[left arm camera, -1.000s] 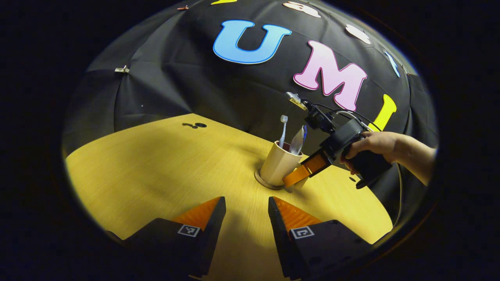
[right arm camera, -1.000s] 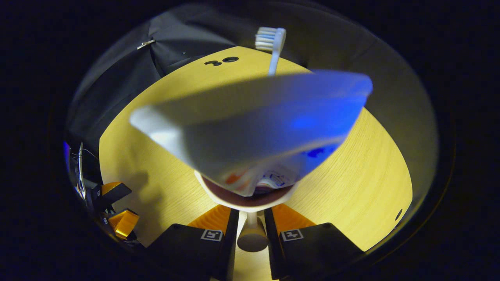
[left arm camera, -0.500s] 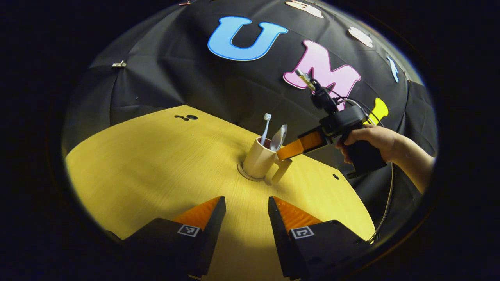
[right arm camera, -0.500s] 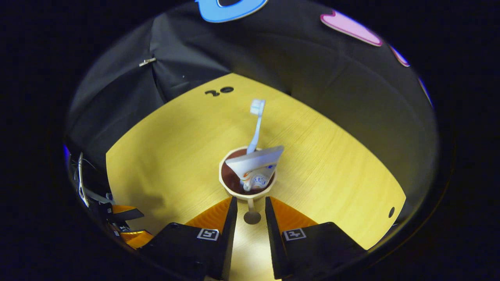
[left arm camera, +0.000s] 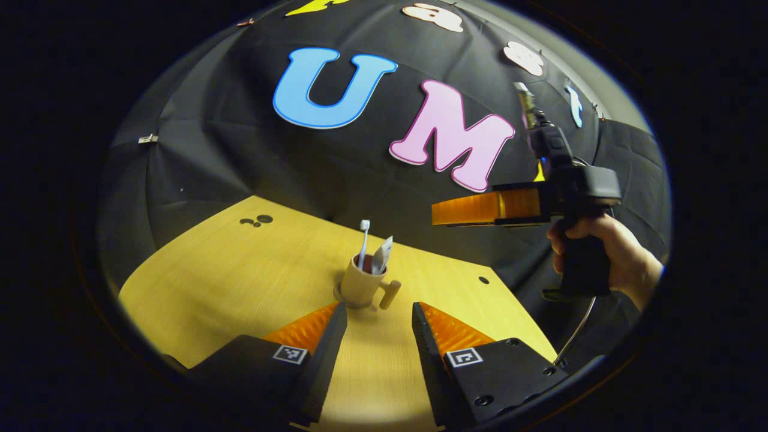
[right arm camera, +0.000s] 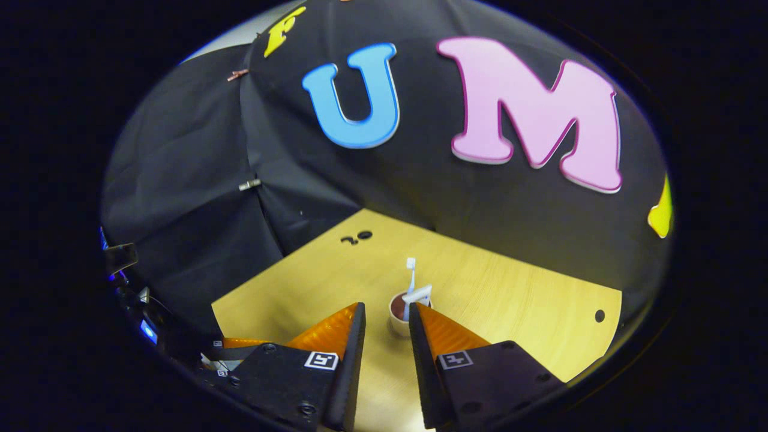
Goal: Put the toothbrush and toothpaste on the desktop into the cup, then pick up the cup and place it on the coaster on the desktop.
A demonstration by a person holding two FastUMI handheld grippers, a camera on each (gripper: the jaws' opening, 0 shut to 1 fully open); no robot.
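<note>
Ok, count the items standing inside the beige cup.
2. The white toothbrush stands on the far left side of the beige handled cup; the white toothpaste tube leans beside it on the right. Anything lower inside would be hidden.

Both grippers hang above the counter with jaws parted and nothing between them, the left gripper low and close to its surface, the right gripper held level well higher by a hand wrapped round its grip.
</note>
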